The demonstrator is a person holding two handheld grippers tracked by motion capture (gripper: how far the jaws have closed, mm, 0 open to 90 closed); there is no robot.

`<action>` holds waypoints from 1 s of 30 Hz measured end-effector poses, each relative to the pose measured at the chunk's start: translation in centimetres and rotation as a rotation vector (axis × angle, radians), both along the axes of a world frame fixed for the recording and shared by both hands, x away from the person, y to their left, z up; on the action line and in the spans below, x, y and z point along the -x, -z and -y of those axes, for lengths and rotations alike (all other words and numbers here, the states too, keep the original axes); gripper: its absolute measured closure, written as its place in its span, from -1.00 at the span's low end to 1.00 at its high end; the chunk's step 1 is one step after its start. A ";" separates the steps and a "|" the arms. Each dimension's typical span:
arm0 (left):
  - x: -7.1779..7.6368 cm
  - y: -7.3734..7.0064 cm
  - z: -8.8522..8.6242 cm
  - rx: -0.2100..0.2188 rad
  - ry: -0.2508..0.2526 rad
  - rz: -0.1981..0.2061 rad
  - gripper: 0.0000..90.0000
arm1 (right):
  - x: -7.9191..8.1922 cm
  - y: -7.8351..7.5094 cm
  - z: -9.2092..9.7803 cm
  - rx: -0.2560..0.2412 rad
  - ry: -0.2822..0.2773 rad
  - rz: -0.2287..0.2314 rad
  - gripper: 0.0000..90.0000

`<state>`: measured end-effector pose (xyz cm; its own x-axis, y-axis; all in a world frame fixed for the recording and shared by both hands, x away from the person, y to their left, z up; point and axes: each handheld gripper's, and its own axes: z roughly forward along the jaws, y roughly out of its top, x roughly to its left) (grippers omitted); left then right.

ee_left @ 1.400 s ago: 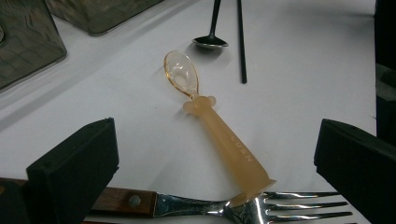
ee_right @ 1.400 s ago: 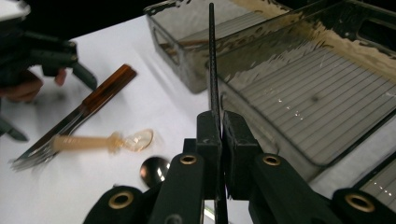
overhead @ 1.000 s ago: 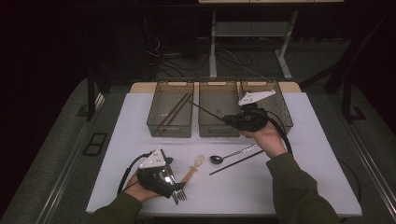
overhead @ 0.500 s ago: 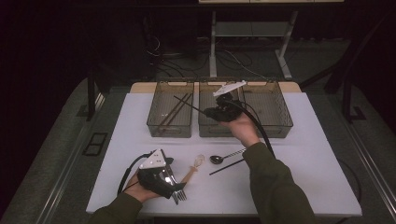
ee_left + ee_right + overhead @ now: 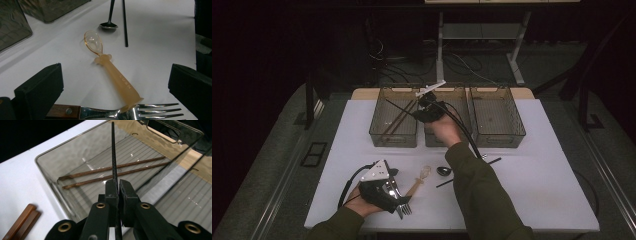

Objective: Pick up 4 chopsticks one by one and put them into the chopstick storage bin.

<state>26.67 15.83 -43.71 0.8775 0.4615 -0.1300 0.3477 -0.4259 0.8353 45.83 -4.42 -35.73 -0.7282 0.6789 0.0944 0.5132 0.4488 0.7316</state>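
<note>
We had the right gripper (image 5: pixel 419 111) out over the far left bin (image 5: pixel 393 120), its jaws clenched on a black chopstick (image 5: pixel 114 157) whose free end reached out above the bin's ribbed floor. Two brown chopsticks (image 5: pixel 110 172) already lay side by side in that bin, and from the right gripper view our black one hung above them, tilted across their line rather than along it. So we judged the step in hand to be the drop: the utensil sorted, carried over and not yet let go. The next move called for lowering the tip toward the bin floor, turning the wrist so the stick would lie lengthwise beside the brown pair, and only then easing the jaws apart, since a release from where it hung could let it bounce or catch on the bin wall. Our left gripper (image 5: pixel 384 188) rested at the near left of the table (image 5: pixel 552 165) with its jaws released and wide, a fork (image 5: pixel 117 112) lying just between them and the handle of a translucent baby spoon (image 5: pixel 110 70) touching the fork's neck. Farther along the table a second black chopstick (image 5: pixel 124 22) and a small dark spoon (image 5: pixel 109 23) waited, so sorting seemed about halfway done.
</note>
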 end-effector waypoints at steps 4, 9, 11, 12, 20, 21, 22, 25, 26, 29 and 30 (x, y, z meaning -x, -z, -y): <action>0.0 0.0 0.0 0.000 0.000 -0.001 -1.00 | -0.9 0.5 -1.4 0.020 0.019 -0.016 0.91; -0.1 0.0 0.0 -0.003 0.006 0.005 -1.00 | -2.0 0.8 -2.9 0.034 0.048 -0.027 0.91; 0.0 0.0 0.0 0.005 0.002 0.003 -1.00 | -2.3 0.9 -3.4 0.031 0.052 -0.030 0.91; -0.1 0.0 0.0 0.002 0.003 0.005 -1.00 | -2.5 0.9 -3.7 0.040 0.061 -0.031 0.91; 0.0 -0.1 -0.1 0.001 0.007 0.007 -1.00 | -2.5 0.9 -4.6 0.044 0.059 -0.006 0.70; 0.0 -0.1 -0.1 0.001 0.006 0.006 -1.00 | -2.5 0.8 -4.5 0.038 0.061 -0.006 0.64; 0.0 -0.1 -0.1 0.001 0.006 0.006 -1.00 | -2.4 0.7 -4.4 0.030 0.054 -0.008 0.60; 0.0 -0.1 -0.1 -0.003 0.008 0.007 -1.00 | -2.1 0.3 -4.0 0.013 0.044 -0.003 0.46; 0.0 -0.1 -0.1 -0.004 0.009 0.007 -1.00 | -2.0 0.2 -3.8 0.002 0.043 -0.006 0.40; 0.0 0.0 -0.1 0.001 0.009 0.009 -1.00 | -1.7 0.0 -3.0 -0.039 0.028 -0.022 0.25; -0.1 -0.1 -0.1 -0.004 0.012 0.011 -1.00 | -1.5 -0.1 -2.7 -0.056 0.016 -0.024 0.21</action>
